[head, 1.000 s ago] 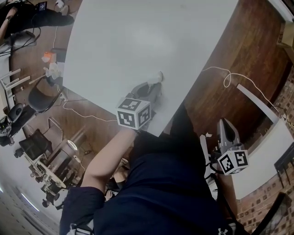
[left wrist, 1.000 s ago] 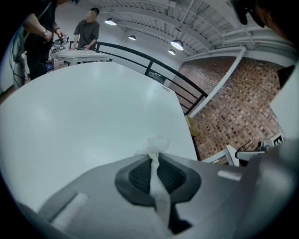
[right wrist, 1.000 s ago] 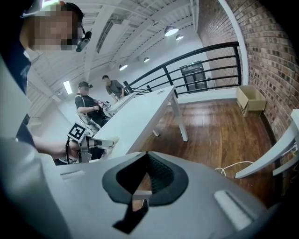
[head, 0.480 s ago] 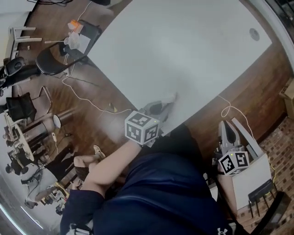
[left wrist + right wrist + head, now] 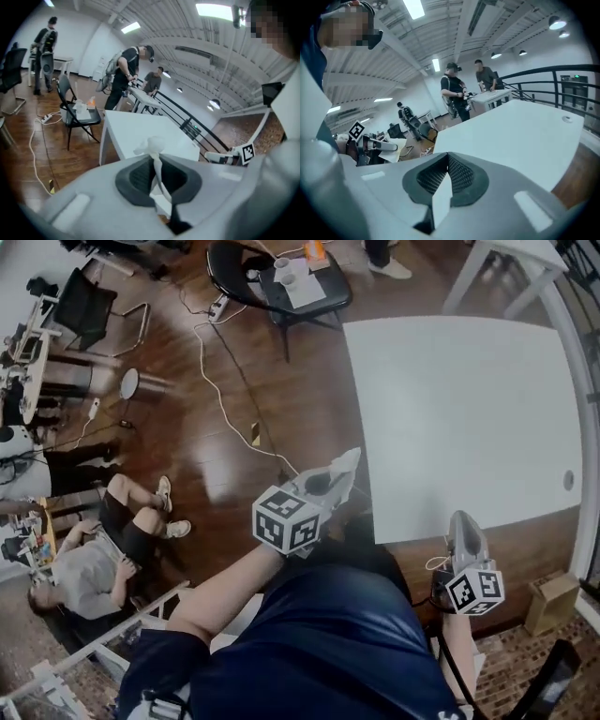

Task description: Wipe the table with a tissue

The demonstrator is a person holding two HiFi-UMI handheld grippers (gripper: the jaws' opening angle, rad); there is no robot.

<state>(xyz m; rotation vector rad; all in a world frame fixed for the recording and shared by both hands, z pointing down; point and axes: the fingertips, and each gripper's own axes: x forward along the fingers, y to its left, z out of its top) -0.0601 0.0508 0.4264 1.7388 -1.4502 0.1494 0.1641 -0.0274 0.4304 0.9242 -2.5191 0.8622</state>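
White tissue (image 5: 153,149) is pinched between the fingers (image 5: 133,176) of the left gripper (image 5: 337,474). They are shut tight on it, and a crumpled bit pokes out past the tips. The white worktop (image 5: 469,409) lies just ahead of these fingers. The tips sit beside its near corner, over the brown wood floor (image 5: 206,456). The right gripper (image 5: 464,521) has its fingers pressed together with nothing between them. Their tips are at the near edge of the worktop and point across it. Far beyond the left fingers stands a black chair (image 5: 281,287) with small things on its seat. A white cable (image 5: 220,395) runs across the floor towards it.
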